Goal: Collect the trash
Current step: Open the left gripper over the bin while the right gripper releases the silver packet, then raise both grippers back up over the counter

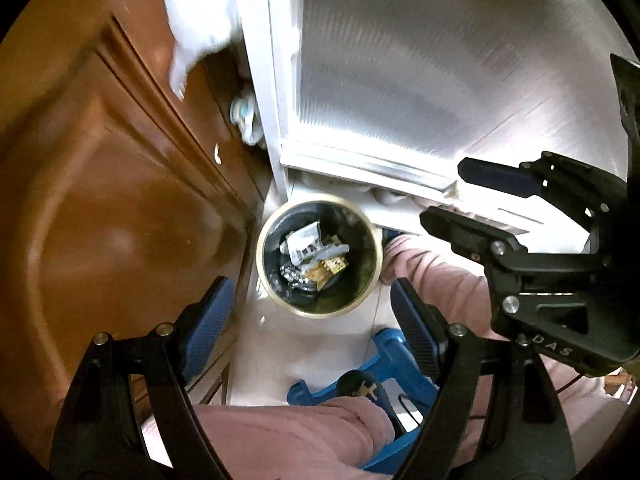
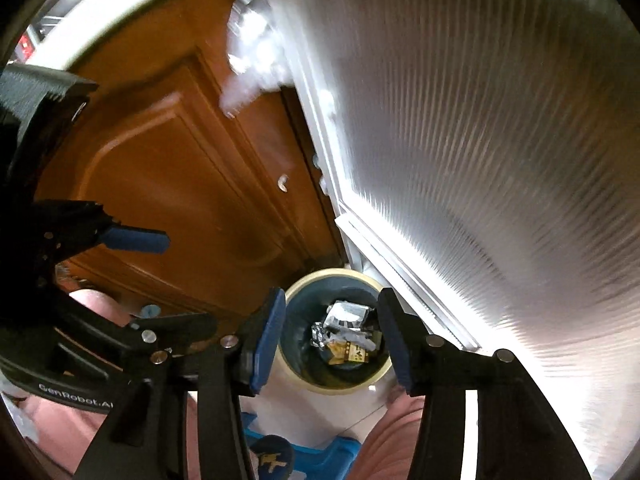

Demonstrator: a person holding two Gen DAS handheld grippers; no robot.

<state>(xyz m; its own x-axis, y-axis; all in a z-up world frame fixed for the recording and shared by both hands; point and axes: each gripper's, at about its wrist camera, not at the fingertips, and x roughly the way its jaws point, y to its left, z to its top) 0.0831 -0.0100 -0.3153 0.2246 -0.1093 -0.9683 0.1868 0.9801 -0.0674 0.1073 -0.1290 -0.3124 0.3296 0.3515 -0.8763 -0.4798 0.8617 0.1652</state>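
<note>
A round bin with a cream rim (image 1: 265,240) stands on the pale floor below both grippers. Its dark inside holds trash (image 1: 316,256): crumpled foil, white wrappers and a yellow packet. My left gripper (image 1: 310,292) hangs high above the bin, pointing down, its blue pads wide apart with nothing between them. My right gripper (image 1: 444,192) comes in from the right, also open and empty. In the right wrist view the bin rim (image 2: 332,388) and trash (image 2: 344,332) show between the right gripper's (image 2: 331,300) spread pads. The left gripper (image 2: 190,280) is at the left.
A brown wooden cabinet door (image 1: 100,200) is close on the left of the bin. A white-framed ribbed glass door (image 1: 420,60) is behind and to the right. A blue stool (image 1: 384,356), a person's pink trouser legs (image 1: 288,432) and a dark slipper (image 1: 360,388) fill the near floor.
</note>
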